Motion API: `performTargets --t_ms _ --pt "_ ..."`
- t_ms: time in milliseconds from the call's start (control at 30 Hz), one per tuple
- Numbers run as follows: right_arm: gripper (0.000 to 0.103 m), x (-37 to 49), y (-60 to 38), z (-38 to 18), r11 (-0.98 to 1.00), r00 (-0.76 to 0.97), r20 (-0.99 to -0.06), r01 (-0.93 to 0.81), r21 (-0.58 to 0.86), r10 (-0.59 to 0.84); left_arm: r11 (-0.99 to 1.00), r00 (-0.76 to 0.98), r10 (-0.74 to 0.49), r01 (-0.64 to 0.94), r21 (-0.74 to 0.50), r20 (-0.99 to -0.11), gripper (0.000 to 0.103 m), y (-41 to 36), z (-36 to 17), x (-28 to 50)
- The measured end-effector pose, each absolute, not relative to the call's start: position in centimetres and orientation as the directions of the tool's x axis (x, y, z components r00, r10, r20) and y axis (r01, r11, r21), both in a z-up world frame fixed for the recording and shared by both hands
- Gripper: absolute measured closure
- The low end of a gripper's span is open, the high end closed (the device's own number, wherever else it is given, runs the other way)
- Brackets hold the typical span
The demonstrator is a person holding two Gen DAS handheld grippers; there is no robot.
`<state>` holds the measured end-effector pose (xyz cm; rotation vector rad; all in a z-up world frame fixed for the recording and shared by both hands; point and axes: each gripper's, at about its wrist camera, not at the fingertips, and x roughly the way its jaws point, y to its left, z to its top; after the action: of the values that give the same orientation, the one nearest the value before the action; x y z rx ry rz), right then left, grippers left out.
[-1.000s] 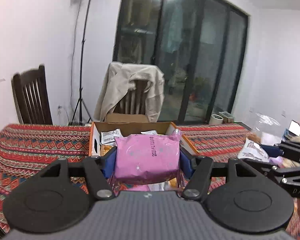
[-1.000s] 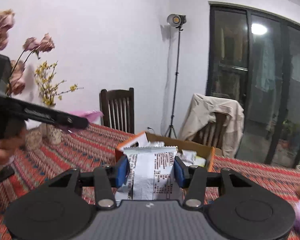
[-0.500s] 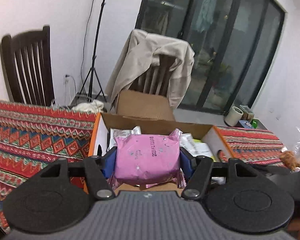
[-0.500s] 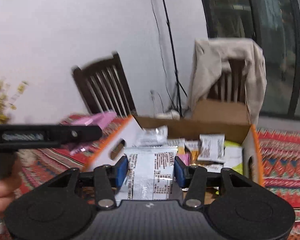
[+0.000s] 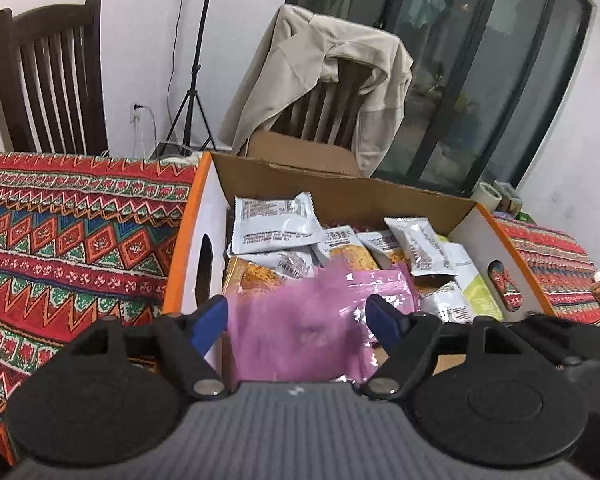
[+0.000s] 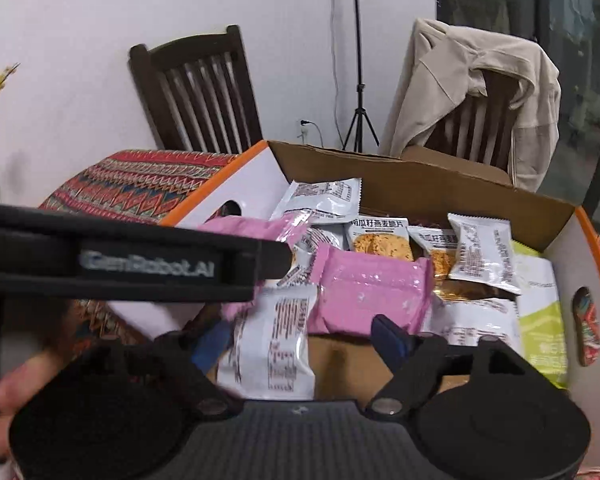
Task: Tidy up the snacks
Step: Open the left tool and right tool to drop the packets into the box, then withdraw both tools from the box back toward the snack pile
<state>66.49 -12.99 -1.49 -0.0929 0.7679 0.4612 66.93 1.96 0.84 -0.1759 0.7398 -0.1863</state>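
Left wrist view, lower centre: left gripper (image 5: pixel 298 322), black arms with blue fingertips (image 5: pixel 212 318). Jaws have just been opening and stand wide. Blurred pink plastic snack packet (image 5: pixel 300 324) sits between them with a gap at each pad; not gripped. It hangs over the near end of the open cardboard box with white sides and orange edges (image 5: pixel 200 224), mid-frame.

Right wrist view, lower centre: right gripper (image 6: pixel 300 338), same build. Jaws also just opening, now wide. White foil snack packet with dark print (image 6: pixel 272 344), blurred, lies between them nearer the left pad, clear of the right pad. Contact at the left pad cannot be told. Packet is over the box's near edge.

Left of that frame: the left gripper's black body crosses in front, a hand (image 6: pixel 4 408) at lower left.

Beyond, inside the box: a second pink packet (image 6: pixel 372 292), white and orange-printed packets (image 6: pixel 380 236), a pale green pouch (image 6: pixel 540 320) at right.

Box rests on a red patterned woven tablecloth (image 5: pixel 72 232).

Far, upper frame: dark wooden slatted chair (image 5: pixel 48 72), beige jacket over another chair (image 5: pixel 320 76), tripod stand (image 5: pixel 192 92).
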Motion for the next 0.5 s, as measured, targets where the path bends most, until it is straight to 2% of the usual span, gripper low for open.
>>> performTargets --t_ms 267,500 --pt "0.022 61.9 -18.0 3.7 0.915 0.696 -0.651 -0.404 -0.006 0.303 0.974 0.752 -0.216 0.117 -0.197 -0.623 0.023 3.2 5.4 63.1" --pt "0.018 55.1 -22.4 10.4 0.932 0.774 -0.568 -0.361 -0.029 0.282 0.972 0.788 -0.233 0.199 -0.123 -0.569 0.016 3.4 11.4 53.9"
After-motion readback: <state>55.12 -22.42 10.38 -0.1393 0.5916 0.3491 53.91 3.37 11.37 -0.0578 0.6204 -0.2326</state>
